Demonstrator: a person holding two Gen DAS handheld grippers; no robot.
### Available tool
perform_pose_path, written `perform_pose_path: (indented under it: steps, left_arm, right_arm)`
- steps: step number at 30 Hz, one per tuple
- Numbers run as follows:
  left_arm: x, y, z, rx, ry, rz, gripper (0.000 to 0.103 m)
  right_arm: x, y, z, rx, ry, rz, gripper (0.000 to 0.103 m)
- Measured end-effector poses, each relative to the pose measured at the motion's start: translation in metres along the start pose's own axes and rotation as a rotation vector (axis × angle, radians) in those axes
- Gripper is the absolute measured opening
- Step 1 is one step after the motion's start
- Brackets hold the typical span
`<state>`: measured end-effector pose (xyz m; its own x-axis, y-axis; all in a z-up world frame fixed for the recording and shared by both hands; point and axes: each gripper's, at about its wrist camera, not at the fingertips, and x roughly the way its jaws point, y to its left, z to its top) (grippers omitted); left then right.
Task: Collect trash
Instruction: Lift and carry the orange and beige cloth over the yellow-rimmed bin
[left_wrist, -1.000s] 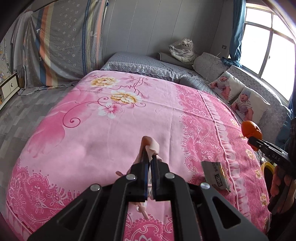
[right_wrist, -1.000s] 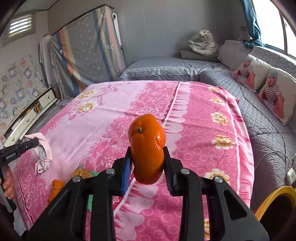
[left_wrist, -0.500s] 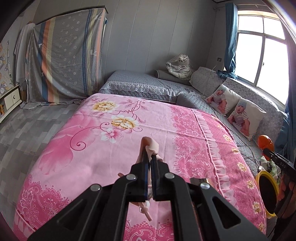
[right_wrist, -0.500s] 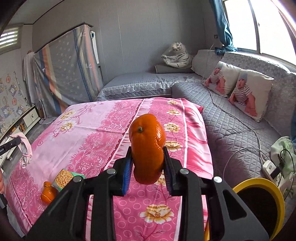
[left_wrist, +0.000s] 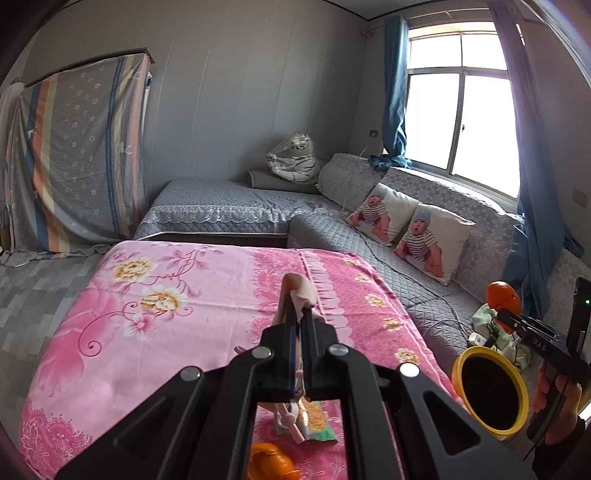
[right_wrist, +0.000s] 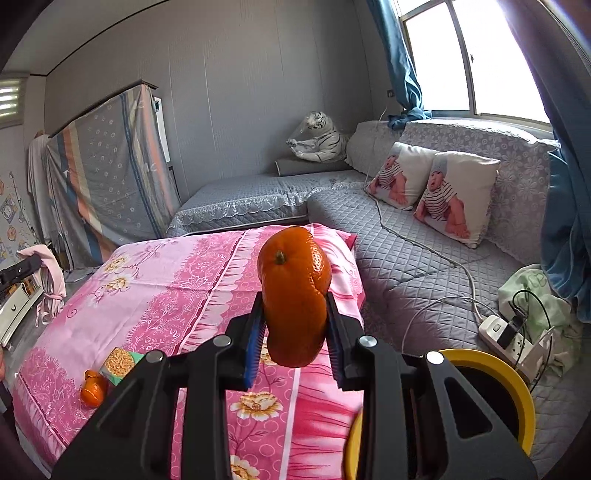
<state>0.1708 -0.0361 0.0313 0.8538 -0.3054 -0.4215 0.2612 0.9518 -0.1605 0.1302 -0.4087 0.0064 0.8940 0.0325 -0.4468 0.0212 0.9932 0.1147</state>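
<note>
Carrying an orange peel (right_wrist: 294, 295), the right gripper (right_wrist: 293, 325) pinches it between blue-padded fingers at frame centre, above the yellow-rimmed bin (right_wrist: 517, 384) at lower right. The left gripper (left_wrist: 300, 325), fingers pressed nearly together, clamps a limp pink cloth scrap (left_wrist: 297, 291) over the pink floral bedspread (left_wrist: 147, 314). The hollow, dimpled peel looks squashed and could slip or tear if squeezed harder, likely missing the bin's round mouth and landing on the quilted grey sofa (right_wrist: 406, 266). Left behind at lower left: another peel piece (right_wrist: 94, 387) and a crinkly snack wrapper (right_wrist: 119, 360).
</note>
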Motion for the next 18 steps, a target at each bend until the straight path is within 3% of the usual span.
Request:
perform_pose_path:
  steps: [18]
  left_arm:
    - [0.032,-0.15,0.003,0.18,0.038,-0.285,0.003]
  right_arm:
    - [-0.054,-0.073,-0.015,0.099,-0.062,-0.148,0.028]
